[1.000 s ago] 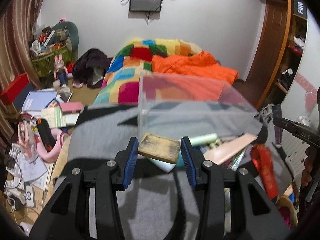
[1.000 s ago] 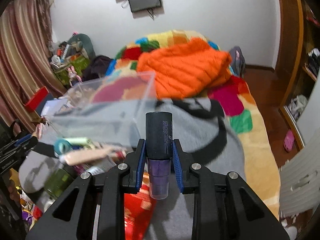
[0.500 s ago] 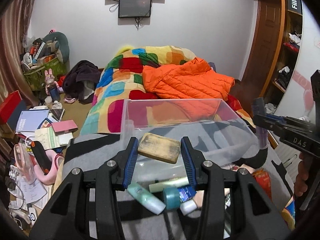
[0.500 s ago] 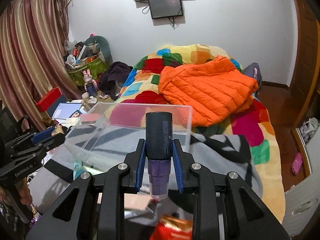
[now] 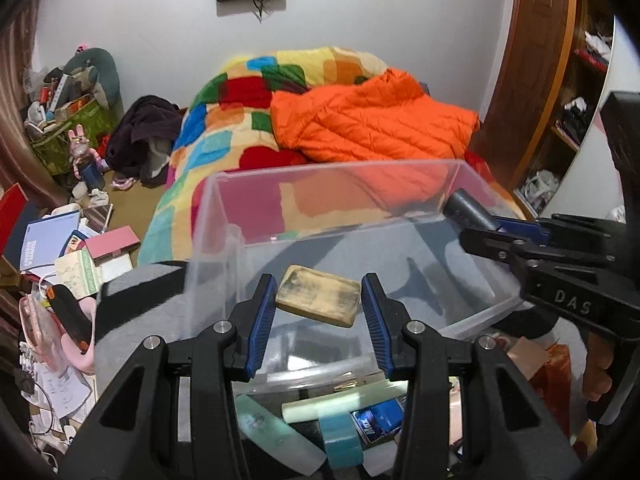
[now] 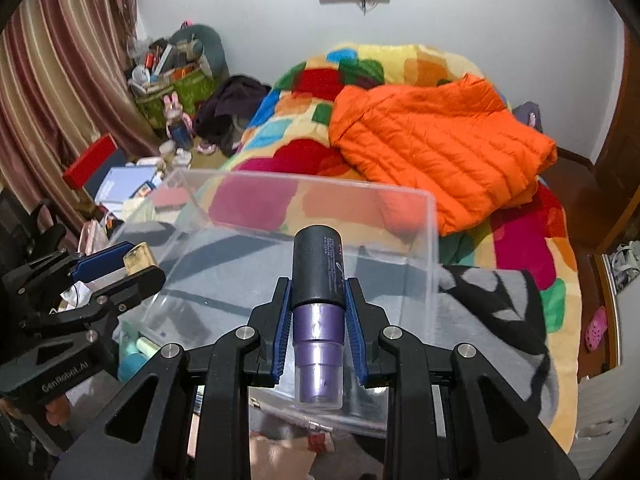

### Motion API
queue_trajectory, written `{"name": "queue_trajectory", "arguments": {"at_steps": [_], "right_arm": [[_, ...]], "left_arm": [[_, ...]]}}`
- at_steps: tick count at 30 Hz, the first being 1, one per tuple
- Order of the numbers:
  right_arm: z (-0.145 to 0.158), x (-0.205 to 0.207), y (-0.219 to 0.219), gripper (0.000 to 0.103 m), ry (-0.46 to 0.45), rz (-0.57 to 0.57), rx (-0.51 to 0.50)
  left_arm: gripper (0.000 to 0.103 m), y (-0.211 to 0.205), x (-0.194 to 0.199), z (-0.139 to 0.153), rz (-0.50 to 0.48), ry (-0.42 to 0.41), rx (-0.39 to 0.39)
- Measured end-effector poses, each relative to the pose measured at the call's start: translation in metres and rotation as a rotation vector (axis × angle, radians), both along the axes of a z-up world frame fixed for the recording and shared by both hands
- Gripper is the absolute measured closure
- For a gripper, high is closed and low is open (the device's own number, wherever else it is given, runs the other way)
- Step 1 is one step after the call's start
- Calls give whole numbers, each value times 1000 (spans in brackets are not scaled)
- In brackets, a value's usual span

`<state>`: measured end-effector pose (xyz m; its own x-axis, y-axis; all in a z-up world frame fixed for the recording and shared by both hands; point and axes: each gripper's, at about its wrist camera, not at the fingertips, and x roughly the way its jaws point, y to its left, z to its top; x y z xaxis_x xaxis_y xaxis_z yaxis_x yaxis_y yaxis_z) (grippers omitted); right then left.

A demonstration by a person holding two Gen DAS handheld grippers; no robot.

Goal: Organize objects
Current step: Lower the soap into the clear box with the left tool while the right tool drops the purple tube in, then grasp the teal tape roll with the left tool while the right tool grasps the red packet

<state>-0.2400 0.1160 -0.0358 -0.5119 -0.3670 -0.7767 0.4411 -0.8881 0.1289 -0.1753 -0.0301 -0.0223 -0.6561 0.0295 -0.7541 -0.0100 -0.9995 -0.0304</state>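
Note:
My left gripper point(image 5: 319, 316) is shut on a worn tan block point(image 5: 317, 295) and holds it over the near edge of a clear plastic box point(image 5: 400, 184). My right gripper point(image 6: 317, 316) is shut on a black and purple bottle point(image 6: 318, 304) and holds it over the box's near right side point(image 6: 432, 240). The right gripper with the bottle shows at the right of the left wrist view point(image 5: 520, 244). The left gripper with the block shows at the left of the right wrist view point(image 6: 120, 268). The box stands on a grey and black cloth point(image 6: 496, 300).
Tubes and small packs point(image 5: 344, 404) lie on the cloth in front of the box. A red packet point(image 5: 552, 376) lies to the right. Behind are a colourful bedspread point(image 5: 240, 120) and an orange jacket point(image 6: 440, 140). Books and clutter point(image 5: 60, 248) cover the floor at left.
Both grippers have moved up and forward with their objects and now hang over the clear box. The loose tubes have dropped toward the bottom of the left view.

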Motion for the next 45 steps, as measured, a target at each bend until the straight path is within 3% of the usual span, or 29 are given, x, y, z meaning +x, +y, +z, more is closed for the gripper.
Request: {"name": "queue_trajectory", "arguments": {"at_steps": [11, 15, 24, 28, 33, 43, 45], "right_arm": [[-16, -3, -20, 79, -47, 60, 48], [-5, 2, -17, 77, -28, 54, 35], [36, 47, 7, 47, 128, 15, 49], [42, 72, 25, 35, 153, -15, 47], [29, 98, 42, 33, 149, -61, 78], [-18, 130, 76, 33, -7, -171, 37], [-27, 132, 80, 32, -41, -195, 24]], "left_arm": [[58, -5, -6, -6, -14, -35, 33], [44, -12, 4, 4, 1, -7, 55], [21, -21, 46, 31, 39, 84, 18], [21, -22, 66, 27, 50, 81, 10], [21, -19, 86, 14, 54, 56, 17], [22, -15, 107, -12, 65, 20, 61], [31, -13, 107, -20, 61, 1, 64]]}}
